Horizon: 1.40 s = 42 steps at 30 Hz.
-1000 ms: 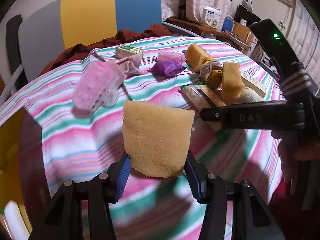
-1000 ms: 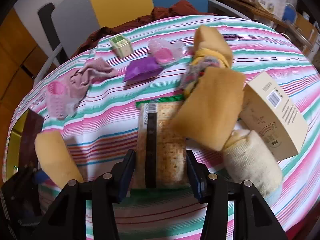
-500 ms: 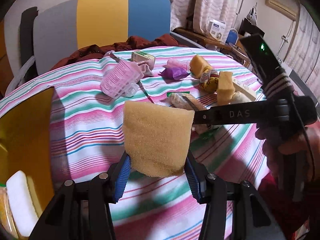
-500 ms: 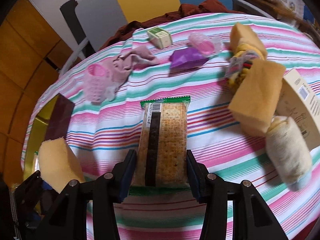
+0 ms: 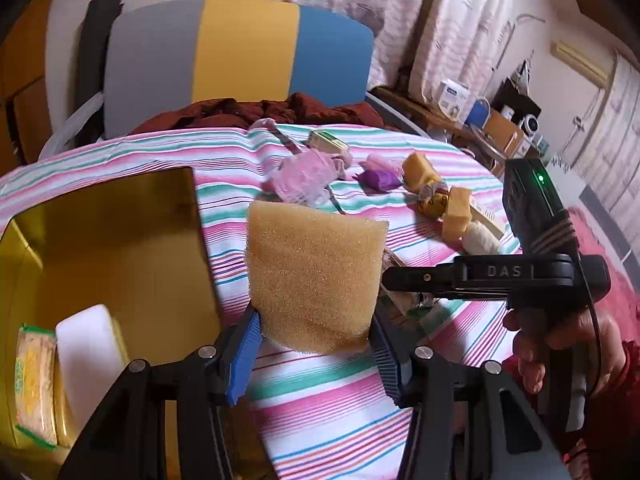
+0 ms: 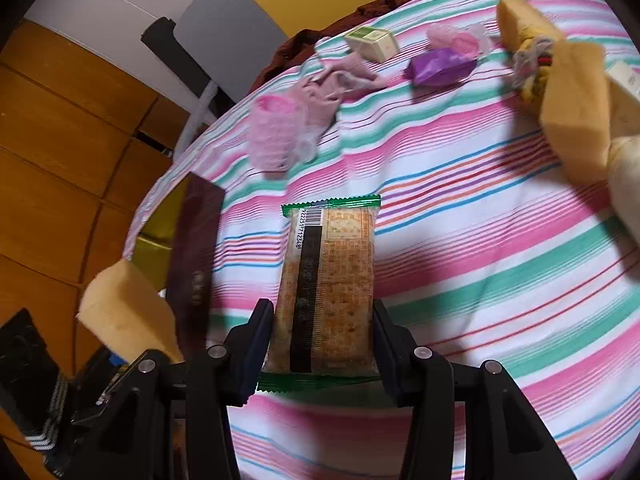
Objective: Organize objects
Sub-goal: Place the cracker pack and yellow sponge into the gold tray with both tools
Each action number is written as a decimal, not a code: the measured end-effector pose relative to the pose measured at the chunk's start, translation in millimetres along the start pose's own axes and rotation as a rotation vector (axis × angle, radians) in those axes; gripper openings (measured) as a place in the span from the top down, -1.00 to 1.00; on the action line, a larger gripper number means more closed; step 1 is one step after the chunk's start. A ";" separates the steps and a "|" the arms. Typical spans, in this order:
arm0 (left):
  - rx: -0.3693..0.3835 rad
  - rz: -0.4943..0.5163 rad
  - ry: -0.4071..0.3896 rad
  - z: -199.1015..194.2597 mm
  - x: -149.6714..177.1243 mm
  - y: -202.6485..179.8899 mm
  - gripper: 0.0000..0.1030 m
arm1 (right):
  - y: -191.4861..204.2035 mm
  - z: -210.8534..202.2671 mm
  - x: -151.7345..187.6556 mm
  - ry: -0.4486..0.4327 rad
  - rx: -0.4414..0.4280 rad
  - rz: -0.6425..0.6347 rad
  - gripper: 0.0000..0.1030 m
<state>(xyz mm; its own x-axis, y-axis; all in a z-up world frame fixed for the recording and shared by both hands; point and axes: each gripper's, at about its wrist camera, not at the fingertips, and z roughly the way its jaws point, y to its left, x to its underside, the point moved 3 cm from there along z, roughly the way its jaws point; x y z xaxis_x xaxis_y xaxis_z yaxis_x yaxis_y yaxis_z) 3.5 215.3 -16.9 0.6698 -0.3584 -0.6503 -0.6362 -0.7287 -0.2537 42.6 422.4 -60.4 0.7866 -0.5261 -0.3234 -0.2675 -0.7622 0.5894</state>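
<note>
Left gripper (image 5: 314,340) fingers clamp sponge (image 5: 314,276); right gripper (image 6: 320,340) clamps cracker packet (image 6: 326,284).

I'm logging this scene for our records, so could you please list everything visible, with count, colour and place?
sponge: one, tan, held above the cloth by the left gripper
cracker packet: one, green-edged, in the right gripper
box: one, gold inside, open at the table's left edge, with a white block and a packet in it
basket: one, pink, on its side on the cloth
pouch: one, purple, far side
small carton: one, green and white, far side
tablecloth: one, striped
left gripper: one, blue pads
right gripper: one, black
</note>
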 end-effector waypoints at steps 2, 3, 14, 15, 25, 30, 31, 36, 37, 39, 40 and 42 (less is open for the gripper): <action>0.002 -0.022 -0.010 -7.5 0.7 7.9 -0.01 | 9.1 -1.3 0.9 -0.004 -0.021 0.002 0.06; 0.004 -0.030 -0.016 -11.2 0.5 11.5 -0.01 | 16.9 -2.6 1.0 -0.009 -0.032 -0.002 0.06; -0.054 -0.174 -0.083 -45.5 -6.6 91.7 -0.01 | 125.1 21.4 -8.1 0.011 -0.112 -0.152 0.06; -0.066 -0.188 -0.080 -46.3 -5.5 102.2 -0.01 | 133.8 27.0 -7.9 0.020 -0.113 -0.165 0.06; -0.219 -0.299 0.014 -34.2 0.6 201.1 -0.02 | 206.7 123.7 -7.6 0.109 0.057 -0.339 0.06; -0.288 -0.339 0.045 -22.7 -3.7 239.6 -0.02 | 227.8 165.8 -20.7 0.072 0.123 -0.355 0.02; -0.304 -0.348 0.046 -20.7 -6.6 247.5 -0.03 | 230.1 169.4 -24.2 0.054 0.112 -0.338 -0.02; -0.324 -0.422 0.082 -17.3 -8.0 270.0 -0.14 | 237.0 164.3 -22.5 0.040 0.053 -0.299 -0.55; -0.319 -0.435 0.079 -19.8 -5.5 272.3 -0.20 | 238.7 160.5 -19.1 0.042 0.054 -0.307 -0.55; -0.315 -0.449 0.072 -22.9 -2.1 271.9 -0.29 | 237.4 155.2 -15.2 0.038 0.059 -0.316 -0.58; -0.309 -0.454 0.065 -25.0 0.2 270.2 -0.32 | 236.3 152.2 -12.9 0.038 0.059 -0.319 -0.60; -0.293 -0.461 0.057 -27.7 2.2 265.3 -0.34 | 234.7 147.1 -9.9 0.036 0.056 -0.323 -0.65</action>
<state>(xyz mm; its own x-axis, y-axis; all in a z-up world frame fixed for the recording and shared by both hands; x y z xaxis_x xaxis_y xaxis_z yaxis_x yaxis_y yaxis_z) -153.1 5.1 -65.8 0.8787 0.0110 -0.4772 -0.1445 -0.9467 -0.2879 -109.9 193.2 -27.7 0.8549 -0.2403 -0.4598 -0.0301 -0.9078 0.4184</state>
